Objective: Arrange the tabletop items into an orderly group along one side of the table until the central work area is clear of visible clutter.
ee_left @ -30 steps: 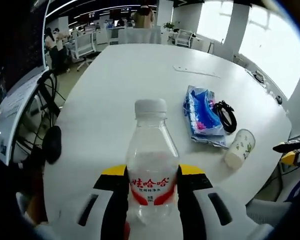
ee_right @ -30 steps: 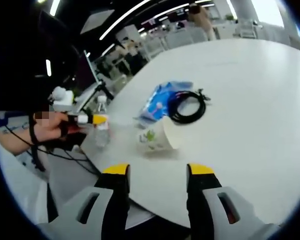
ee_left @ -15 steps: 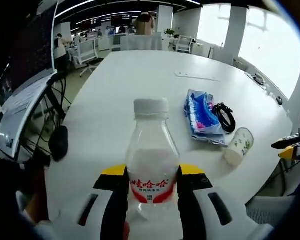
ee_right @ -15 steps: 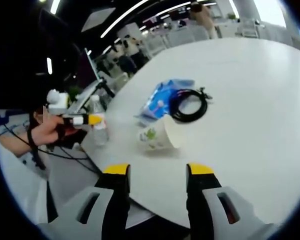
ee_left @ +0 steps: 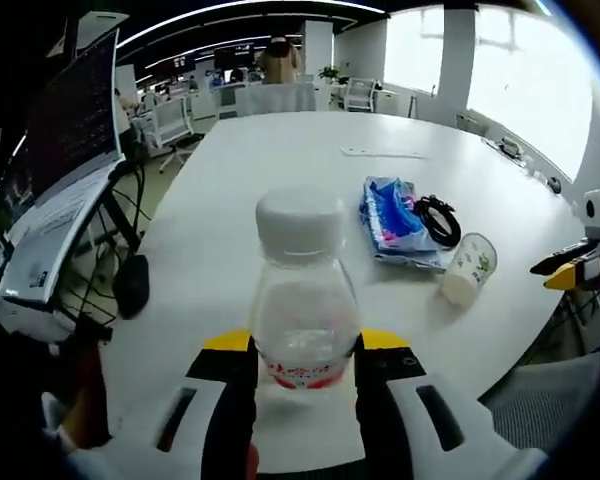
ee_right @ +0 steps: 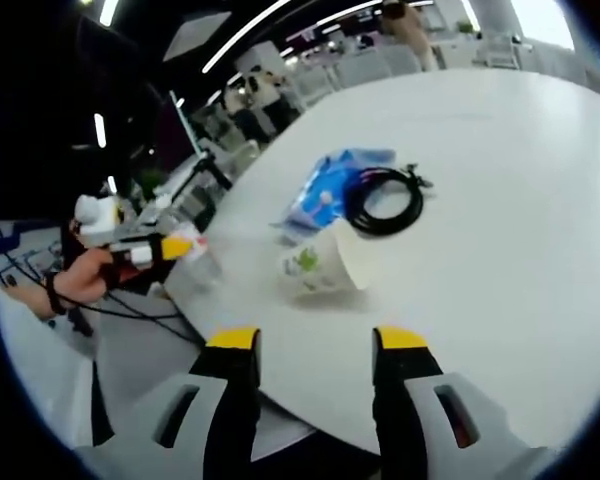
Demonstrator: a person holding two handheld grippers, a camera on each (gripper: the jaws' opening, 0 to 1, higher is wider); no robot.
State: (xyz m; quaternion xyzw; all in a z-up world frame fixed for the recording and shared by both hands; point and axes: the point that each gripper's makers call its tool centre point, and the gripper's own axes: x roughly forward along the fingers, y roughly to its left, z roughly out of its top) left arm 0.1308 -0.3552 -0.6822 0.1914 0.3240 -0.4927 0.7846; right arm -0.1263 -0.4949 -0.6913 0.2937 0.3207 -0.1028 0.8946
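The clear plastic water bottle (ee_left: 302,300) with its white cap stands upright between the yellow-tipped jaws of the left hand-held gripper (ee_left: 302,352), which pinches it at the red label band; the bottle's base is cut off behind the jaws, so whether it touches the white tabletop (ee_left: 250,170) cannot be told. In the right gripper view the same bottle (ee_right: 202,262) is a blurred pale shape at the tabletop's near-left edge, held by that gripper in a person's hand (ee_right: 85,280). Further along the tabletop a paper cup (ee_left: 467,268) with a green print lies on its side, just beside a blue plastic package (ee_left: 392,220), and a coiled black cable (ee_left: 438,218) rests against the package's far side. The right hand-held gripper (ee_right: 311,340) hangs with its jaws spread and nothing between them, short of the cup (ee_right: 323,262); its tip enters the left gripper view at the right edge (ee_left: 570,272), partly cut off.
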